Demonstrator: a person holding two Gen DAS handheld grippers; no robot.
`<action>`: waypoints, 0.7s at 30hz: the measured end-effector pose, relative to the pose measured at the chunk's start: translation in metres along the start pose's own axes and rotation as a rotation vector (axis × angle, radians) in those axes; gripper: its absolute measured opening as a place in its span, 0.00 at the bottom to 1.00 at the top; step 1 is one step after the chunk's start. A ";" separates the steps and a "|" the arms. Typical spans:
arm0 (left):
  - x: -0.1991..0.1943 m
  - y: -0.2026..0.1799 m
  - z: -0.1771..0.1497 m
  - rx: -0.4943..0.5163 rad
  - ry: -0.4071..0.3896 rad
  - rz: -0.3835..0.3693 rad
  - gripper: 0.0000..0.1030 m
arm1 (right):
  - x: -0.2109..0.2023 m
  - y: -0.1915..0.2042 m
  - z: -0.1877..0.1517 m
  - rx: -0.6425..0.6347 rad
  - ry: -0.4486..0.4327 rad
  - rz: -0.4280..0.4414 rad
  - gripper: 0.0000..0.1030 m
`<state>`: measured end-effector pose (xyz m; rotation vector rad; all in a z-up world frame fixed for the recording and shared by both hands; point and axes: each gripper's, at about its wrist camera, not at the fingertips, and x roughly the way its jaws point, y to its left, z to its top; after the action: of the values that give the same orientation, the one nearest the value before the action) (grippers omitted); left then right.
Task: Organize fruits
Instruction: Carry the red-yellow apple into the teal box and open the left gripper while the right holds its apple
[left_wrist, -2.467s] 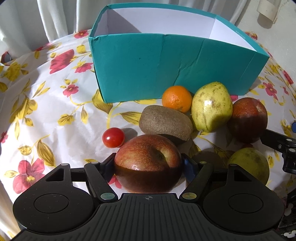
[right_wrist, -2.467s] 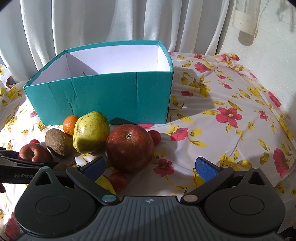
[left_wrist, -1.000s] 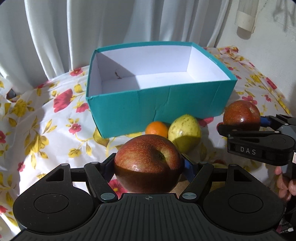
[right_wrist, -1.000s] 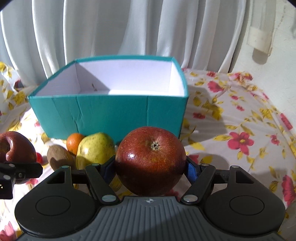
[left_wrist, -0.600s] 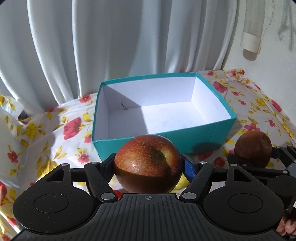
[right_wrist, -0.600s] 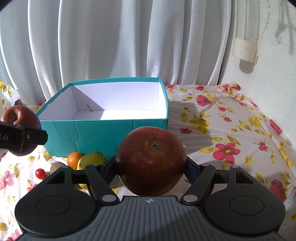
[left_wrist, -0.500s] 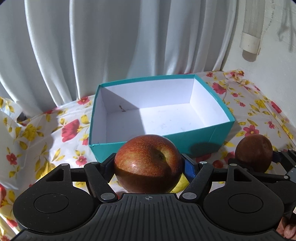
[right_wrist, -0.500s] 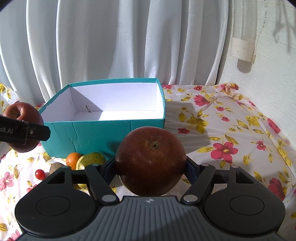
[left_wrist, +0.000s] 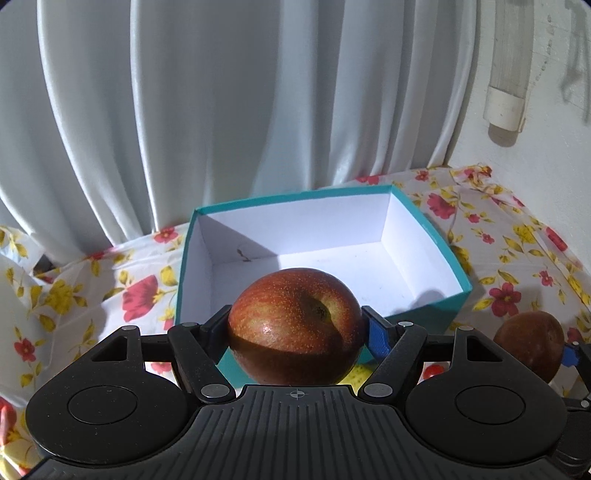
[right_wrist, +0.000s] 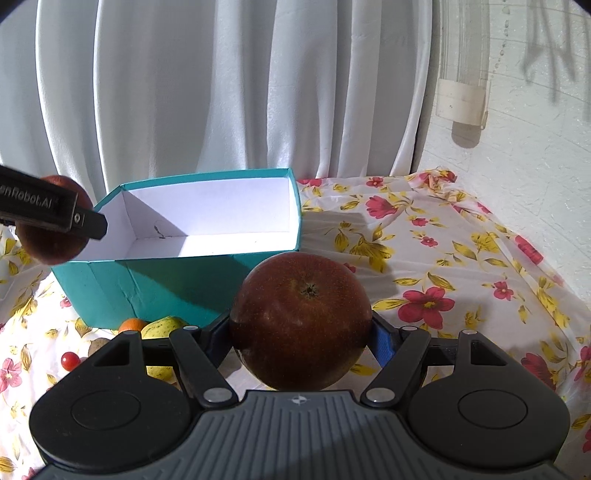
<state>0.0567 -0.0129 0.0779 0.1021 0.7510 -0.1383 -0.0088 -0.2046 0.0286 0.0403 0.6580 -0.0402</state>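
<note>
My left gripper (left_wrist: 295, 328) is shut on a red-yellow apple (left_wrist: 291, 321) and holds it in the air over the near wall of the teal box (left_wrist: 428, 236), which is white inside and empty. My right gripper (right_wrist: 301, 332) is shut on a dark red apple (right_wrist: 301, 321), held above the cloth in front of the box's (right_wrist: 184, 280) right part. That dark apple shows at the right in the left wrist view (left_wrist: 528, 343). The left apple shows at the left in the right wrist view (right_wrist: 51, 247).
An orange (right_wrist: 132, 325), a green pear (right_wrist: 162, 328), a kiwi (right_wrist: 96, 345) and a cherry tomato (right_wrist: 69, 359) lie on the flowered tablecloth (right_wrist: 443, 258) in front of the box. White curtains (left_wrist: 221, 110) hang behind; a white wall (right_wrist: 535, 184) stands at the right.
Both grippers have risen with their apples. The left one has moved forward over the box's near wall. The box now shows from higher up.
</note>
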 end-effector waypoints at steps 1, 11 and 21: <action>0.001 0.000 0.003 -0.001 -0.006 0.005 0.74 | -0.001 0.000 0.001 0.000 -0.003 -0.003 0.71; 0.050 0.008 0.021 -0.030 0.005 0.050 0.75 | -0.007 0.000 0.006 0.010 -0.026 -0.023 0.71; 0.127 0.019 0.012 -0.058 0.135 0.068 0.74 | -0.012 0.000 0.004 0.018 -0.032 -0.051 0.71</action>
<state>0.1599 -0.0069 0.0006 0.0824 0.8849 -0.0445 -0.0160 -0.2050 0.0396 0.0404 0.6270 -0.0957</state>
